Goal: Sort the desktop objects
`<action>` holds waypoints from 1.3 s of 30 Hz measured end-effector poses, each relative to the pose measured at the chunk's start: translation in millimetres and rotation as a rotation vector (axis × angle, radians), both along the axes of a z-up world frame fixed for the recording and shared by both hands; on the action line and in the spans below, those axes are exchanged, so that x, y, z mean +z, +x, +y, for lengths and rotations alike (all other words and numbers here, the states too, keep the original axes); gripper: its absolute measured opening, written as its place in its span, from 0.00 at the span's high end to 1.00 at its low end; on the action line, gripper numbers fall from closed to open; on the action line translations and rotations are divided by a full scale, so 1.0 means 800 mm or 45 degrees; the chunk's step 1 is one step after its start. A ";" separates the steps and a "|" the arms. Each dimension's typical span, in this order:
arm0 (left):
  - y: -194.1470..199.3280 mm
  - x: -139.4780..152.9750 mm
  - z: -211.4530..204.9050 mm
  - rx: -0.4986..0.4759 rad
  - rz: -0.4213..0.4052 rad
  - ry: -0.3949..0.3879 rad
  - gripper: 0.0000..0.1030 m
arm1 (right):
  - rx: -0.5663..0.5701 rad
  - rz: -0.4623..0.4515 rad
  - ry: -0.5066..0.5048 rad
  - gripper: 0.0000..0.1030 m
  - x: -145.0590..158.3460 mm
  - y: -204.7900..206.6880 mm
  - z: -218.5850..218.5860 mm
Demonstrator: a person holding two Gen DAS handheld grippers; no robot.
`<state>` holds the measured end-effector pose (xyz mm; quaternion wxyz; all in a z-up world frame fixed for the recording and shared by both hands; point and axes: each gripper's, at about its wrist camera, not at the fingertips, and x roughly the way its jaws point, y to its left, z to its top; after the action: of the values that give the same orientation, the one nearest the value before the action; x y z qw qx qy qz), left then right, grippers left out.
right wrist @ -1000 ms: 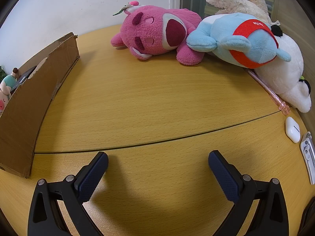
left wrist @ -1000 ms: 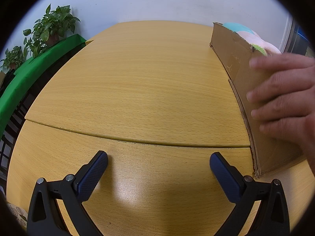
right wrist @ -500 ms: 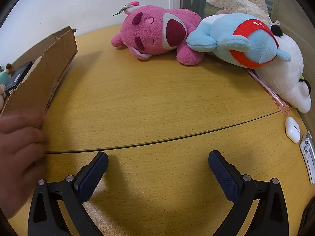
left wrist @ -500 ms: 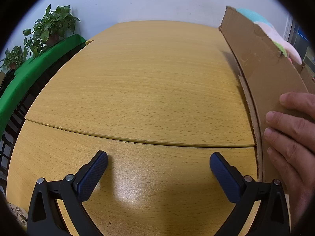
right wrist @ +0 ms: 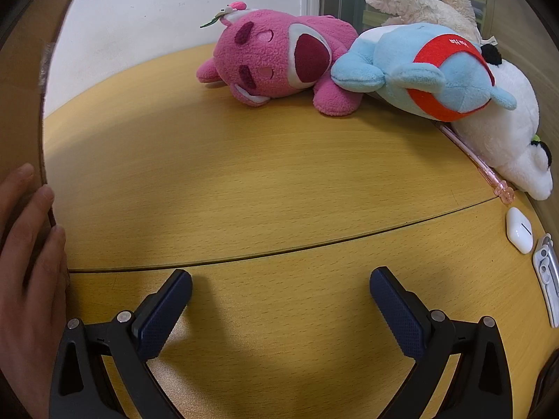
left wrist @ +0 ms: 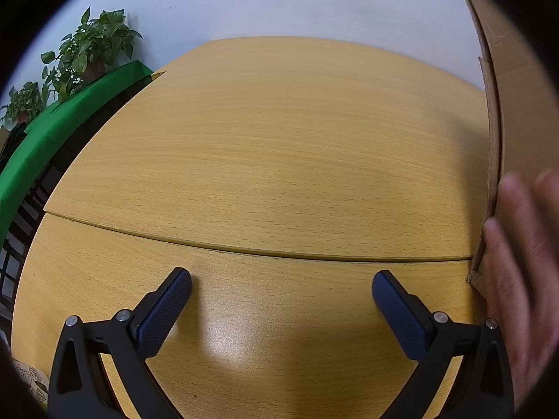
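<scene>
My left claw (left wrist: pixel 281 289) is wide open and holds nothing over the wooden table (left wrist: pixel 272 160). A hand (left wrist: pixel 520 296) beside it presses on a cardboard box (left wrist: pixel 513 111). My right claw (right wrist: pixel 281 288) is wide open and empty too. Off to its right lie a white earbud case (right wrist: pixel 519 229) and a pink pen (right wrist: pixel 478 164). Farther back lie a pink bear (right wrist: pixel 276 63), a blue plush toy (right wrist: pixel 433 73) and a white plush toy (right wrist: pixel 506 136), touching each other.

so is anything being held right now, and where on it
Neither gripper holds anything. A bare hand grips the cardboard box at its near corner.
</scene>
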<state>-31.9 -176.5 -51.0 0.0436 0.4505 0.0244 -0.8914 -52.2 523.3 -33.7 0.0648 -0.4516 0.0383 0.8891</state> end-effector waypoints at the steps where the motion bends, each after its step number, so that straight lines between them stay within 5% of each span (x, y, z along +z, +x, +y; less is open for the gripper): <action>1: -0.007 -0.003 -0.008 0.000 -0.001 0.002 0.00 | 0.000 0.000 0.000 0.00 0.000 0.000 0.000; 39: -0.006 -0.005 -0.008 0.003 -0.004 0.002 0.00 | 0.000 0.003 0.002 0.00 0.000 0.000 0.002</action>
<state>-37.0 -182.5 -55.4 0.0444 0.4518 0.0255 -0.8906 -52.6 525.3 -34.0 0.0650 -0.4504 0.0377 0.8897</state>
